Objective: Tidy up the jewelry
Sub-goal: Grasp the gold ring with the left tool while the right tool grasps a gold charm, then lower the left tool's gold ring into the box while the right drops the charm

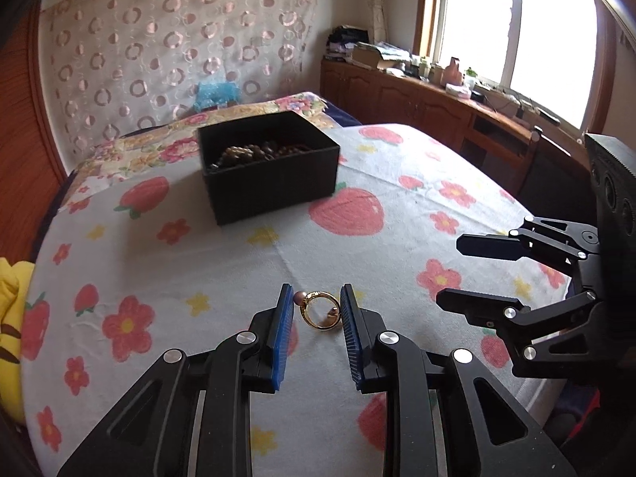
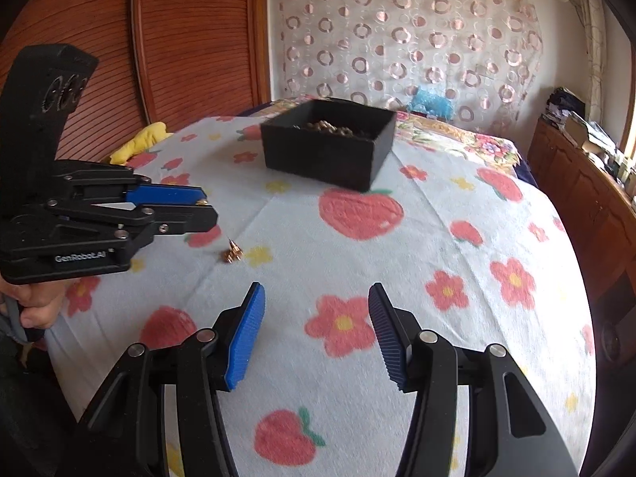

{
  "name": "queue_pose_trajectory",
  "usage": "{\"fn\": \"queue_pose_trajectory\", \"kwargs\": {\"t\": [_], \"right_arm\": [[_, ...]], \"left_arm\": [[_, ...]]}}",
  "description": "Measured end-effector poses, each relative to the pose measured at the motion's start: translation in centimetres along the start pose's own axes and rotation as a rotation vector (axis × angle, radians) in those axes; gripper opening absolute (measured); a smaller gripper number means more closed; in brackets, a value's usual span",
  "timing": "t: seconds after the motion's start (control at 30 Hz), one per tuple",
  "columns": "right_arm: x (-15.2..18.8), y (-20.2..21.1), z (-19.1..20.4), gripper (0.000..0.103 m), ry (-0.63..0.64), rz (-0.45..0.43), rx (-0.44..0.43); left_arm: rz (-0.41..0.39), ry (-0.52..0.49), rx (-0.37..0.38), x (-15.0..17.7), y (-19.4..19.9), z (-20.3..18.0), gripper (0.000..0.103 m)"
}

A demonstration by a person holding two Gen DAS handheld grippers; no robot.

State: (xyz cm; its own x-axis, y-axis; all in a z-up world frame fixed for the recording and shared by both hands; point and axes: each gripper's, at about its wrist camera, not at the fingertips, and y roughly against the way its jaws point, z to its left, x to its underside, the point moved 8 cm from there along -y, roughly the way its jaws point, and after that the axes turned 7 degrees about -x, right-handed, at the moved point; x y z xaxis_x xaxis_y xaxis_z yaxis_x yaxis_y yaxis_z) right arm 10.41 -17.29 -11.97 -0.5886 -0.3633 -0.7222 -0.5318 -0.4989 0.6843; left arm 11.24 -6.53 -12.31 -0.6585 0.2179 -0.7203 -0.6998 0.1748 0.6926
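Down low, the left gripper (image 1: pixel 317 310) has its ribbed blue pads either side of a gold ring (image 1: pixel 321 310) with small round pink beads; whether the pads touch the ring is hard to tell, and in the right wrist view it is nearly hidden between them; the right gripper (image 2: pixel 317 334) gapes wide, holding nothing; both hover over a soft strawberry-print cloth (image 1: pixel 167 262); farther back sits a square black box (image 1: pixel 270 167) holding brown beads (image 1: pixel 254 151), partly hidden by its wall.
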Motion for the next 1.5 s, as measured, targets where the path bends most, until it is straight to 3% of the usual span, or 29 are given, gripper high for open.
{"fn": "queue_pose_trajectory", "kwargs": {"t": [0.23, 0.57, 0.73, 0.83, 1.2, 1.5], "right_arm": [[-2.1, -2.0, 2.4, 0.056, 0.062, 0.028, -0.051], [-2.5, -6.3, 5.5, 0.031, 0.154, 0.140, -0.106], [-2.5, -6.7, 5.5, 0.027, 0.157, 0.152, -0.095], [-2.5, -6.7, 5.6, 0.017, 0.164, 0.154, -0.108], [-3.0, -5.5, 5.2, 0.017, 0.155, 0.105, -0.105], [-6.1, -4.1, 2.9, 0.017, 0.143, 0.024, -0.057]], "left_arm": [[-0.031, 0.055, -0.038, 0.3, 1.6, 2.8, 0.023], [-0.051, 0.108, -0.054, 1.1, 2.2, 4.7, 0.023], [-0.052, 0.119, -0.051, 1.5, 2.1, 4.8, 0.023], [-0.051, 0.119, -0.050, 1.5, 2.1, 4.7, 0.023], [-0.050, 0.121, -0.054, 1.6, 2.0, 4.8, 0.023], [-0.053, 0.119, -0.060, 1.6, 1.9, 5.0, 0.023]]}}
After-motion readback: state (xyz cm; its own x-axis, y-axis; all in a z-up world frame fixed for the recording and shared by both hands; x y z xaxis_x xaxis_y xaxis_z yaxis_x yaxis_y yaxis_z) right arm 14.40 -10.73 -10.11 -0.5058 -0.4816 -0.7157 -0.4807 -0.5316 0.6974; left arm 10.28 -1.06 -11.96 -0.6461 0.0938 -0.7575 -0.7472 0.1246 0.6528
